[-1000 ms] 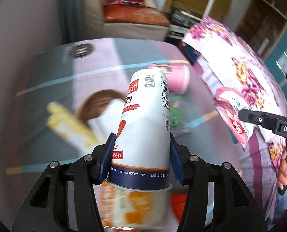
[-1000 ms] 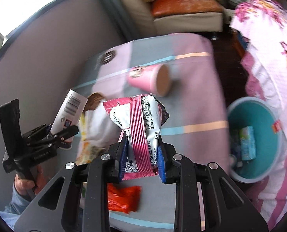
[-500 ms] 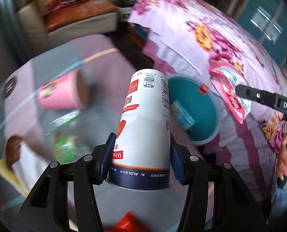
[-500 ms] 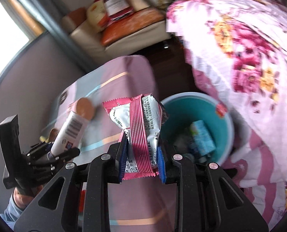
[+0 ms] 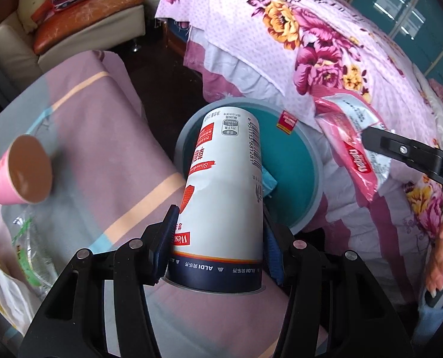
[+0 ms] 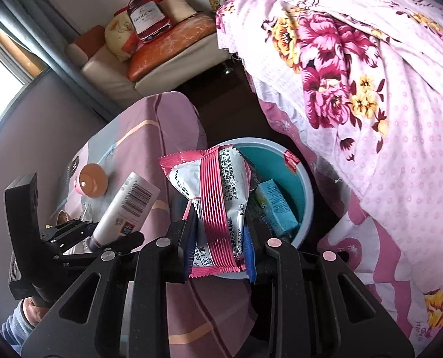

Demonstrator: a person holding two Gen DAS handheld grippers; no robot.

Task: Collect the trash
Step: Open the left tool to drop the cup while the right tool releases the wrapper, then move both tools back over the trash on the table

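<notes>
wrist views, steeply downward, sharing bin [image 5: 308, 161]

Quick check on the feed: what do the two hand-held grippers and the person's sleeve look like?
Both the left hand-held gripper and the right hand-held gripper are matte black plastic frames with triangular cut-outs, silver screw heads and blue pads. White lettering marks the right one's side. No cables show. A blue sleeve covers the left wrist.
</notes>
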